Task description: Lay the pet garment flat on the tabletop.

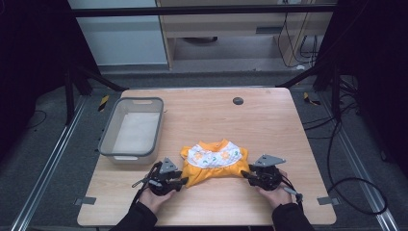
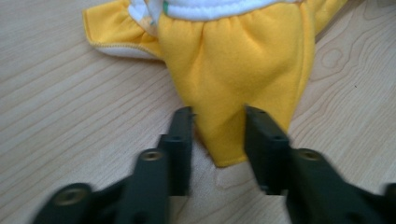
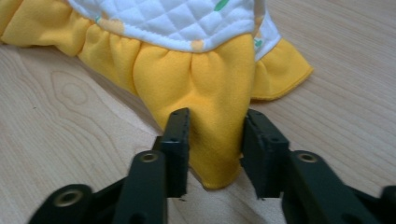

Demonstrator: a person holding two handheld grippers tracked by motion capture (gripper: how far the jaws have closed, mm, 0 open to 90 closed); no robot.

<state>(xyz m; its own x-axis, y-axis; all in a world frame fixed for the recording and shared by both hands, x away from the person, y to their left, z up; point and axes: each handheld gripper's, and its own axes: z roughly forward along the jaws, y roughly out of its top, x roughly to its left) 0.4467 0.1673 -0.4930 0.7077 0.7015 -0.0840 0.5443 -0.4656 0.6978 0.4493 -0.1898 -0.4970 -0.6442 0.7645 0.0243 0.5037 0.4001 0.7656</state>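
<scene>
On the near half of the pale wooden surface (image 1: 284, 125) lies a small yellow fleece garment with a white quilted, flower-printed bib panel (image 1: 215, 161), spread flat with its long axis running left to right across the person's front. Its two lower corners point toward the person, one to each side. The left hand-held gripper (image 1: 179, 181) meets the garment's near-left corner; in the left gripper view its black jaws stand partly open on either side of the yellow tip (image 2: 224, 140), the fabric between them but seemingly not yet pinched. The right hand-held gripper (image 1: 246, 174) sits at the near-right corner in mirror fashion; in the right gripper view its jaws straddle the gathered yellow point (image 3: 215, 144) at a similar moderate opening, with cloth close against both inner faces. Whether either pair already presses the fabric cannot be told for certain. Each corner lies directly ahead of its own gripper, so both hands are equally near, and the coming move appears to turn on closing straight onto these two tips. At the surface's far left stands a grey translucent rectangular plastic bin (image 1: 111, 126), well apart from the garment; nothing is seen inside it. A small dark round cap (image 1: 237, 100) sits near the far edge.
</scene>
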